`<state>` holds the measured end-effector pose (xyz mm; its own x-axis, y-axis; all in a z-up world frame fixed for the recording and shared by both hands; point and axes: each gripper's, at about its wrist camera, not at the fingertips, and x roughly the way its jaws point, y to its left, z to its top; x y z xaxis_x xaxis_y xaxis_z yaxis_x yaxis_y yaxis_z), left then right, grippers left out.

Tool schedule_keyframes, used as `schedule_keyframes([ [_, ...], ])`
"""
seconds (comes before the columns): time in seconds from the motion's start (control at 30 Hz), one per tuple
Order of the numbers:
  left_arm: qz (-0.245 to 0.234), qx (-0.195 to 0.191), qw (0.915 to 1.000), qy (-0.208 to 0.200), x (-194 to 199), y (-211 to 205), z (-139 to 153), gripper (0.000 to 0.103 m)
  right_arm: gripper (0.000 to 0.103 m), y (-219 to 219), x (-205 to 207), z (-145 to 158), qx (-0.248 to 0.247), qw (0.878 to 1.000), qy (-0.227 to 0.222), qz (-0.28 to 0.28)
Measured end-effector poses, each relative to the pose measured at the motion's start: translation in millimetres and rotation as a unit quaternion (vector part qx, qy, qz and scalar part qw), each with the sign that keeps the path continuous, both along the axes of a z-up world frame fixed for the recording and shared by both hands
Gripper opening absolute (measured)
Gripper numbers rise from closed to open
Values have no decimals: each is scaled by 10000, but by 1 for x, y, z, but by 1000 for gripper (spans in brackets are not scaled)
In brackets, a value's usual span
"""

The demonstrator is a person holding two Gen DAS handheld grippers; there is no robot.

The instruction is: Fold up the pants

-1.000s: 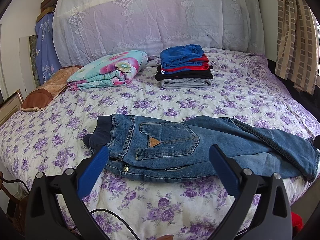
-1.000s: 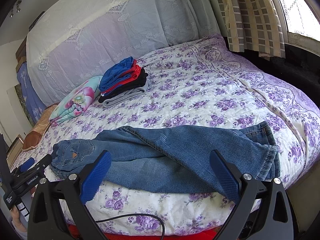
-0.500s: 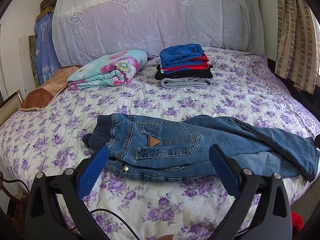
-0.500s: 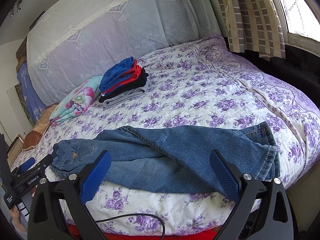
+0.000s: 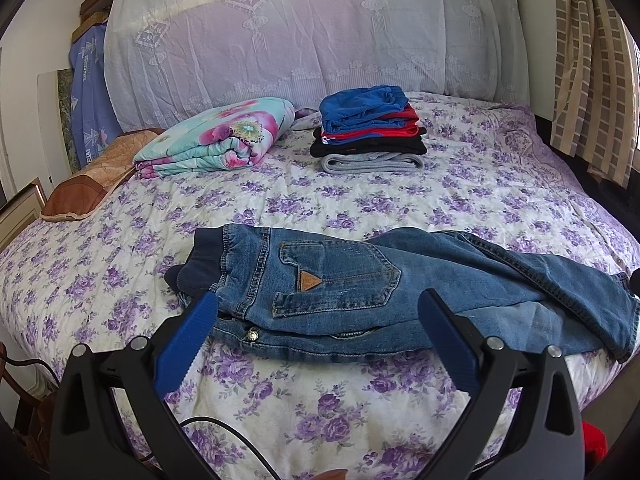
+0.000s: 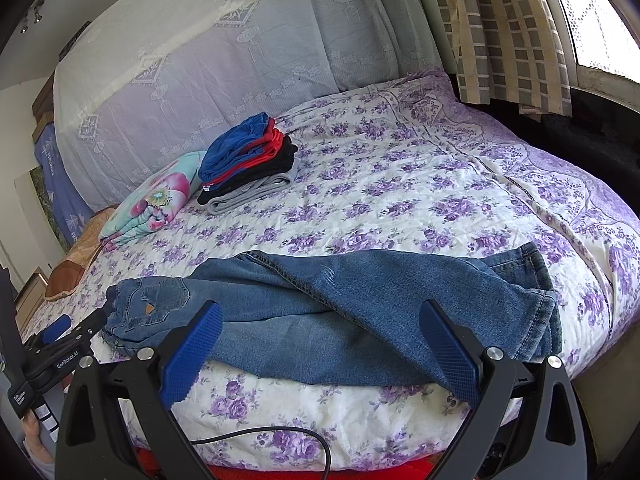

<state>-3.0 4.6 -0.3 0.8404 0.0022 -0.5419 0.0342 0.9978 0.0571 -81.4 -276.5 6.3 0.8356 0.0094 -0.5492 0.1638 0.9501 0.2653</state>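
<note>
A pair of blue jeans [image 5: 340, 280] lies along the near edge of the bed, folded lengthwise, waistband to the left and legs running right. In the right wrist view the jeans [image 6: 360, 304] show with the leg hems at the right. My left gripper [image 5: 318, 304] is open and empty, hovering just short of the waist and back pocket. My right gripper [image 6: 320, 312] is open and empty, hovering just short of the legs. The left gripper also shows in the right wrist view [image 6: 68, 332] at the far left by the waistband.
The bed [image 5: 280, 208] has a purple floral cover. A stack of folded clothes [image 5: 370, 128] and a folded floral blanket [image 5: 216, 136] lie at the back, with a brown pillow [image 5: 92, 180] at the left. Curtains [image 6: 508, 32] hang on the right.
</note>
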Motion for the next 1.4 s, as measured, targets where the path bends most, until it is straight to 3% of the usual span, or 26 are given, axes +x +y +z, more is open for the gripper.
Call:
schedule_keyframes([
  [0.2,-11,-4,10000,20,0,1,-2,98,99,-1,1,0,44,10000,-13,36],
  [0.37,-70,-100,9998,156,7,12,-9,98,99,-26,4,-1,406,9988,-120,240],
  [0.53,-126,-296,9992,224,16,30,-12,98,99,-74,-8,-5,1397,9891,-24,472],
  [0.63,-26,-412,9987,293,21,39,-16,98,99,-92,-13,-16,1713,9839,283,423],
  [0.73,120,-380,9984,394,28,42,-22,98,99,-91,-11,-33,2202,9733,378,529],
  [0.8,182,-348,9982,463,31,45,-27,98,99,-75,-4,-43,2382,9655,522,914],
  [0.9,214,-366,9974,589,36,49,-35,98,99,-46,5,-59,2328,9589,812,1405],
  [1.03,207,-417,9962,736,43,53,-42,98,98,-55,26,-74,2041,9688,959,1028],
  [1.13,245,-385,9957,810,50,53,-45,98,97,-88,62,-49,1440,9861,590,583],
  [1.2,314,-415,9950,858,55,55,-47,98,97,-111,95,-22,649,9976,248,47],
  [1.27,366,-425,9942,914,57,57,-49,98,97,-122,118,-4,45,9995,92,-311],
  [1.4,456,-301,9941,932,59,61,-53,98,98,-97,109,9,102,9995,-76,291],
])
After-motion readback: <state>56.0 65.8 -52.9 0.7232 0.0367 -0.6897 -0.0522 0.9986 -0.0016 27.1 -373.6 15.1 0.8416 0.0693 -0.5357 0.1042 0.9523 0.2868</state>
